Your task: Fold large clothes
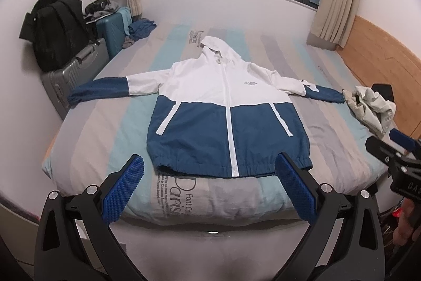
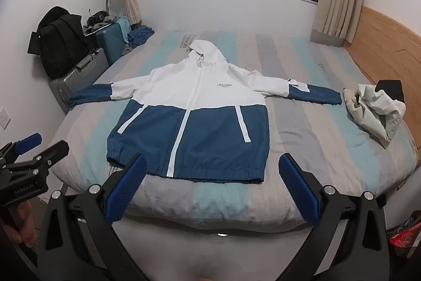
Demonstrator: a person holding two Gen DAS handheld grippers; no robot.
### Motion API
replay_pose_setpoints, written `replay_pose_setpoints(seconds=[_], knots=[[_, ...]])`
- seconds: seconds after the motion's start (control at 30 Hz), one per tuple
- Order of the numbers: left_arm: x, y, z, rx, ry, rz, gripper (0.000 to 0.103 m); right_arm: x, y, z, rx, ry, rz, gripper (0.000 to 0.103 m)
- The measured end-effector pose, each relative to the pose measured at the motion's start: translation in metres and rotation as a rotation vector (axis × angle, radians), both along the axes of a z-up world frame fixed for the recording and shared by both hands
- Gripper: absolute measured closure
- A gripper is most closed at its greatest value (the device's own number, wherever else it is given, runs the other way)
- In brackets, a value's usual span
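Jacket (image 1: 226, 107) lies flat, front up, sleeves spread on the bed (image 1: 86, 138); folding not begun. Left claw (image 1: 209, 185) and right claw (image 2: 213, 187) gape wide, empty. Next: grip a sleeve.

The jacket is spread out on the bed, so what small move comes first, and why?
Probably bring the left tool to the blue cuff at the bed's left edge. The jacket lies flat, zipped, both sleeves stretched out sideways, and both tools are open and empty, short of its hem.
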State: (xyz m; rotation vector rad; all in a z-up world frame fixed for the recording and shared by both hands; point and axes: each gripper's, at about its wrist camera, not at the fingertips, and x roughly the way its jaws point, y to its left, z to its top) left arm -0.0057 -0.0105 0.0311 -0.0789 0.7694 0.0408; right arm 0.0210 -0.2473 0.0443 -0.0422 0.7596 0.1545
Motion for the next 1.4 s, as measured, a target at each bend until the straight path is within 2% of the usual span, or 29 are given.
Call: replay_pose_setpoints(seconds=[0.87, 1.0, 1.1, 1.23, 1.4], knots=[[0.010, 0.004, 0.002, -0.030, 0.004, -0.008, 0.006, 0.004, 0.005, -0.001, 0.003, 0.005, -0.018, 0.007], [0.029, 0.016, 0.003, -0.035, 0.009, -0.071, 0.006, 0.017, 0.008, 0.002, 0.077, 0.020, -0.001, 0.007], [0.051, 0.031, 0.005, -0.043, 0.009, -0.091, 0.006, 0.031, 0.015, 0.005, 0.082, 0.032, -0.022, 0.007], [0.084, 0.049, 0.006, -0.074, 0.048, -0.090, 0.006, 0.054, 0.021, 0.010, 0.063, 0.060, -0.060, 0.007], [0.135, 0.054, 0.004, -0.044, 0.069, -0.089, 0.006, 0.103, 0.012, 0.010, 0.071, 0.103, -0.111, 0.007]])
